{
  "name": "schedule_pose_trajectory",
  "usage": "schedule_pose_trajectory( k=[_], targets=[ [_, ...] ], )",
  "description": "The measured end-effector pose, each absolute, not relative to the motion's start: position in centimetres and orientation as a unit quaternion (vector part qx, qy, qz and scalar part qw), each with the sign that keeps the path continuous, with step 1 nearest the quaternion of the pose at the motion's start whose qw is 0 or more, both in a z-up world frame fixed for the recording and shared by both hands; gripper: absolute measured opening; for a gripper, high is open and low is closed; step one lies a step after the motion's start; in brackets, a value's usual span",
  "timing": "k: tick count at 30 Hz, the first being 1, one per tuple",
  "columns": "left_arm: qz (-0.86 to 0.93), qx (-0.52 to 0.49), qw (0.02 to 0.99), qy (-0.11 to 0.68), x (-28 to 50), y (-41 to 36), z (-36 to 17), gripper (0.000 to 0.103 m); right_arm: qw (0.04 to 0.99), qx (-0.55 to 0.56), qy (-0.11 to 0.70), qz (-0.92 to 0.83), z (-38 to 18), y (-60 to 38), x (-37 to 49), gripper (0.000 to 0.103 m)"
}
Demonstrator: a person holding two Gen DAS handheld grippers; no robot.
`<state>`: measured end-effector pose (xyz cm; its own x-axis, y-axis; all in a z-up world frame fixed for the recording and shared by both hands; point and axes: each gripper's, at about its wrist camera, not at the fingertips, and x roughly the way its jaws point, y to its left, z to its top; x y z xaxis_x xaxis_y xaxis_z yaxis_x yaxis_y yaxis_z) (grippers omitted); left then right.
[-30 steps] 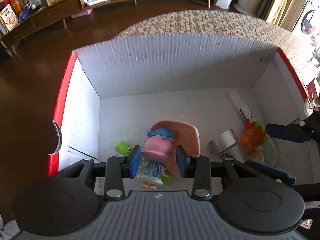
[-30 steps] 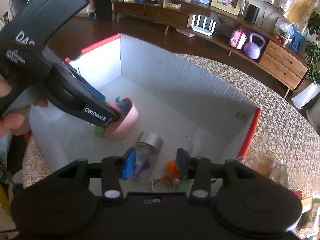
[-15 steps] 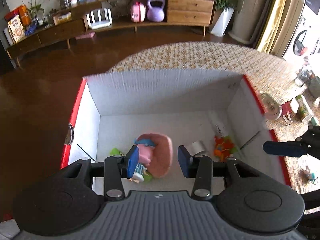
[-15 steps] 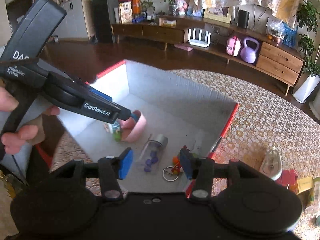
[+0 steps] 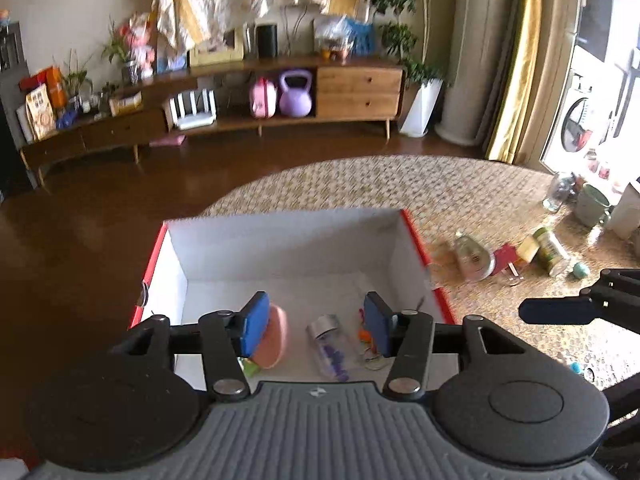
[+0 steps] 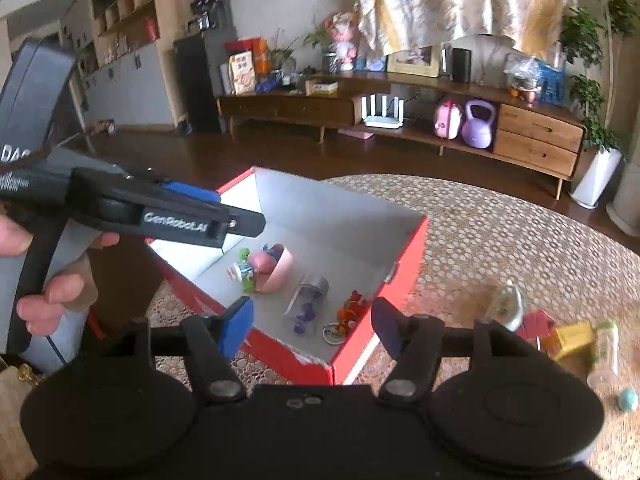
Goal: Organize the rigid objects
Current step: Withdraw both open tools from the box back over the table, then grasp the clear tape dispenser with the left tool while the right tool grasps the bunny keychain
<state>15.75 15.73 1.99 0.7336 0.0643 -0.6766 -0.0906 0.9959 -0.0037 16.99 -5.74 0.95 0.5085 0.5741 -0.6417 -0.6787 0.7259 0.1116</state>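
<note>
A red box with a white inside [image 5: 416,240] [image 6: 404,264] stands on the table. In it lie a pink bowl [image 5: 274,334] [image 6: 280,274], a small doll figure [image 6: 244,268], a clear jar with a silver lid [image 5: 326,344] [image 6: 308,298] and an orange keyring toy [image 5: 366,336] [image 6: 348,314]. My left gripper [image 5: 316,326] is open and empty, raised above the box's near side. My right gripper [image 6: 312,326] is open and empty, above the box's near corner. The left gripper shows in the right wrist view [image 6: 224,220].
On the patterned tablecloth [image 5: 480,200] right of the box lie a clear bottle [image 5: 472,256] [image 6: 508,306], a red card [image 5: 506,256], a green-lidded jar [image 5: 552,246], a yellow box [image 6: 574,336] and a small teal ball [image 6: 626,400]. A mug [image 5: 592,204] stands far right.
Both grippers have risen and pulled back from the box and opened wider. The left gripper let go of the doll and bowl, which now lie in the box.
</note>
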Motion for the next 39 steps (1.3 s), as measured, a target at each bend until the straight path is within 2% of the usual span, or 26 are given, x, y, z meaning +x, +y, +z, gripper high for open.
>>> schedule_pose_trajectory(
  k=[5,16,17,19,25,39],
  targets=[
    [0.028,-0.017,0.938,0.346,14.3,13.9,2.5,0.059,0.878,-0.051,0.329,0.343,1.5,-9.2,15.8,0.067],
    [0.001,-0.018,0.944,0.33,12.6,9.3,1.9,0.063,0.901,-0.011,0.316,0.297,0.2,-16.6,12.4,0.086],
    [-0.003,-0.019,0.944,0.33,12.6,8.9,1.8,0.065,0.903,-0.009,0.315,0.292,0.1,-17.2,12.2,0.087],
    [-0.012,-0.021,0.944,0.328,12.6,8.2,1.7,0.077,0.908,-0.009,0.312,0.28,-0.4,-18.8,11.5,0.09],
    [-0.03,-0.019,0.948,0.318,13.0,5.4,1.2,0.083,0.92,-0.009,0.305,0.247,-2.0,-22.5,10.4,0.098],
    [-0.021,-0.051,0.945,0.322,18.3,0.5,-2.1,0.083,0.915,-0.053,0.326,0.233,-6.5,-24.3,11.6,0.098]
  ],
)
